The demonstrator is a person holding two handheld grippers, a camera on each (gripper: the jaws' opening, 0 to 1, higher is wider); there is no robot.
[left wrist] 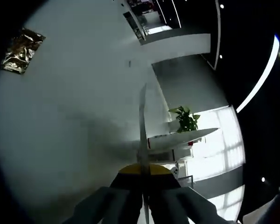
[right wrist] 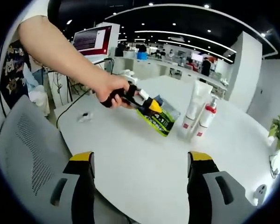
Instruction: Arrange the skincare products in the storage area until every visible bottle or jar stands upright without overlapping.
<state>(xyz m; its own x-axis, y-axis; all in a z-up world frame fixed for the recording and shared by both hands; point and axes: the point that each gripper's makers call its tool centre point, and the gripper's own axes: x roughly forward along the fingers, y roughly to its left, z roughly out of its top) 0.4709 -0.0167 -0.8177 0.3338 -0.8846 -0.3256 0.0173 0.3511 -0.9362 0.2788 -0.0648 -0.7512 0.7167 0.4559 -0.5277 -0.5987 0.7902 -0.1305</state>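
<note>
Dim, blurred left gripper view; bright, edge-warped right gripper view.

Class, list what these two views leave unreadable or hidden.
- Right gripper view: labels on the tube and bottle are too small to read.
- Right gripper view: the green packet is partly covered by the left hand-held gripper.
- Left gripper view: the thin blurred thing between the jaws is unidentifiable.

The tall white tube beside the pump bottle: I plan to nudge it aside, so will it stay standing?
The tall white tube is slim and standing on its cap, so probably tips easily. It seems to touch the pump bottle, so it might knock that over.
</note>
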